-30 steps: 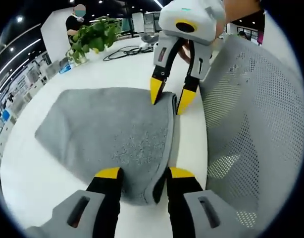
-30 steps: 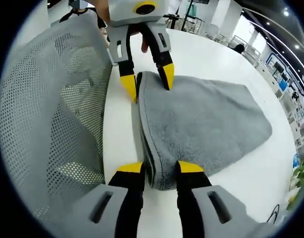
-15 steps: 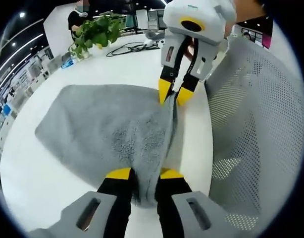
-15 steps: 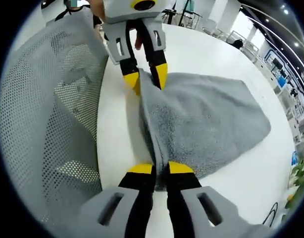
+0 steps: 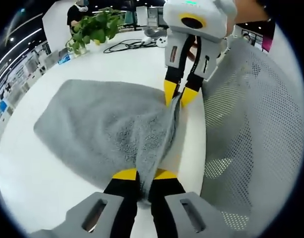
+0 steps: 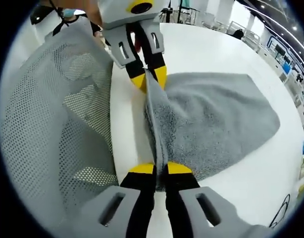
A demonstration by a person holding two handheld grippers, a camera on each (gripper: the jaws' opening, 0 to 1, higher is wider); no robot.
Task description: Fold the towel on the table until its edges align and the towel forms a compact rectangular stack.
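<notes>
Now I have my left tool (image 5: 145,174) pinched tight on one end of the grey towel's (image 5: 97,124) near edge, and my right tool (image 6: 160,168) is clamped just as tight on the other end of that same edge. Each tool also appears across from the other, yellow tips closed on the cloth. The towel lies on the white tabletop (image 5: 48,183), already doubled, with the gripped edge raised into a taut ridge between my 2 tools while the rest still rests flat and spreads away toward the far side. A grey mesh chair back (image 5: 251,129) stands just beside the tabletop edge, close to the lifted ridge. A potted plant (image 5: 95,29) and a black cable (image 5: 129,47) sit well apart at the far end.

The step in hand, as I judge it, is carrying this edge over to the opposite one. To do it well I should keep both tools level and moving together so the ridge stays straight, hold the tension even so no slack bunches in the middle, lift just enough for the cloth to clear itself, and lay the edge down squarely on the far edge before letting go. I should also keep clear of the chair mesh.
</notes>
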